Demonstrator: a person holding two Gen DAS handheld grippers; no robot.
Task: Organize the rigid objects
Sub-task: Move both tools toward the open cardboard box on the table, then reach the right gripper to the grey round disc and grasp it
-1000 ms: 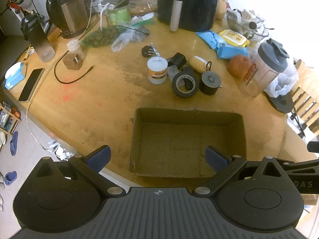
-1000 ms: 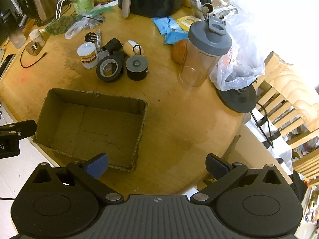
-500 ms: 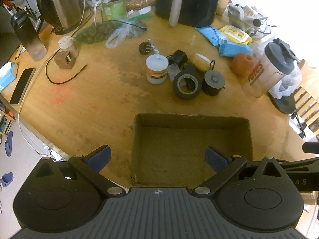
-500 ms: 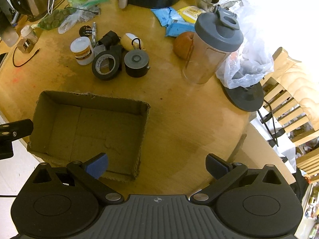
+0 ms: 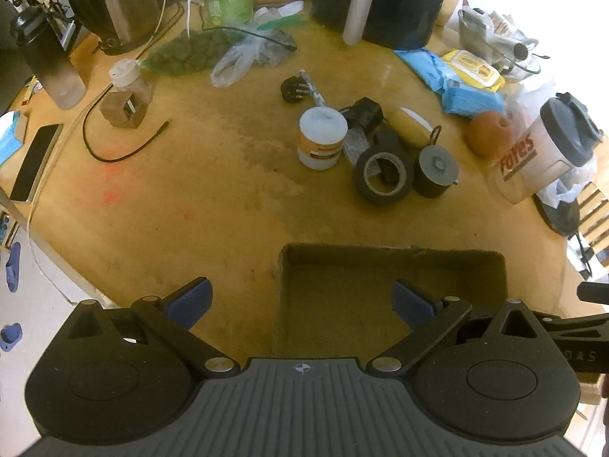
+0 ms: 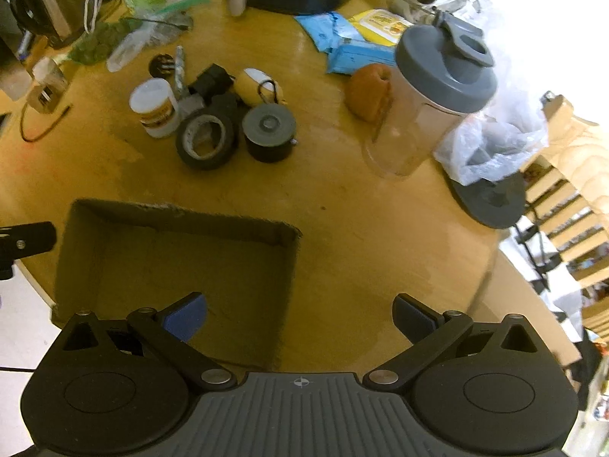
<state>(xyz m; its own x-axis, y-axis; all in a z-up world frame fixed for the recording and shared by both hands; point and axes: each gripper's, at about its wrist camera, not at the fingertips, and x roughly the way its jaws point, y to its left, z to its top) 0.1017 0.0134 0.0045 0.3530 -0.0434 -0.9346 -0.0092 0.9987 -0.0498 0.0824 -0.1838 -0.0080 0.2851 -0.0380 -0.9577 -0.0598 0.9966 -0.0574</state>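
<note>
Hovering released and empty, the left gripper [image 5: 302, 301] and right gripper [image 6: 298, 314] are flanking the box [image 6: 114, 251], likely awaiting the tape [image 6: 207, 141] and jar [image 6: 154, 108] clustered beyond it.

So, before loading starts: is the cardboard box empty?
Empty: the cardboard box shows only its bare floor, though the near edge is hidden.

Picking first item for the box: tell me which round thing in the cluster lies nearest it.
The black tape roll, a flat open ring; the white jar and grey-lidded black canister stand slightly farther from the cardboard box.
</note>
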